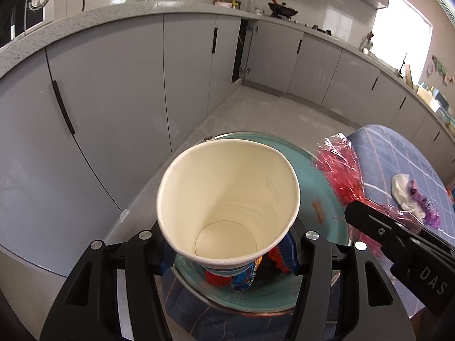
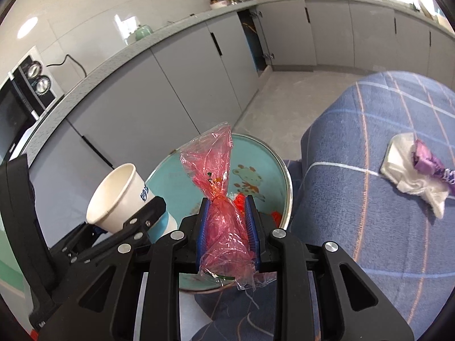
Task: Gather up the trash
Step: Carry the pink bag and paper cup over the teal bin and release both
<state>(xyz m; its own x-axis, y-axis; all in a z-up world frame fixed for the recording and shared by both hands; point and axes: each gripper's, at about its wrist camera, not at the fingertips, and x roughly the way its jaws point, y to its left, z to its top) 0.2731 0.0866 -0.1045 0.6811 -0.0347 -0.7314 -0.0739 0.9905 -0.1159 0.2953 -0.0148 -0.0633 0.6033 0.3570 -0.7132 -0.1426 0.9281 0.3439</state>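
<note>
While the left gripper (image 1: pixel 227 258) clamps one paper cup (image 1: pixel 227 199), the right gripper (image 2: pixel 227 230) pinches one red wrapper (image 2: pixel 216 187).

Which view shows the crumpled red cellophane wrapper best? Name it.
The right wrist view: the crumpled red cellophane wrapper fills centre frame, pinched in the right gripper. The left wrist view catches it sidelong, partly hidden.

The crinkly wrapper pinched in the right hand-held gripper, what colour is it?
Translucent red plastic wrapper, shut between the right hand-held gripper pads; clearest in the right wrist view.
</note>
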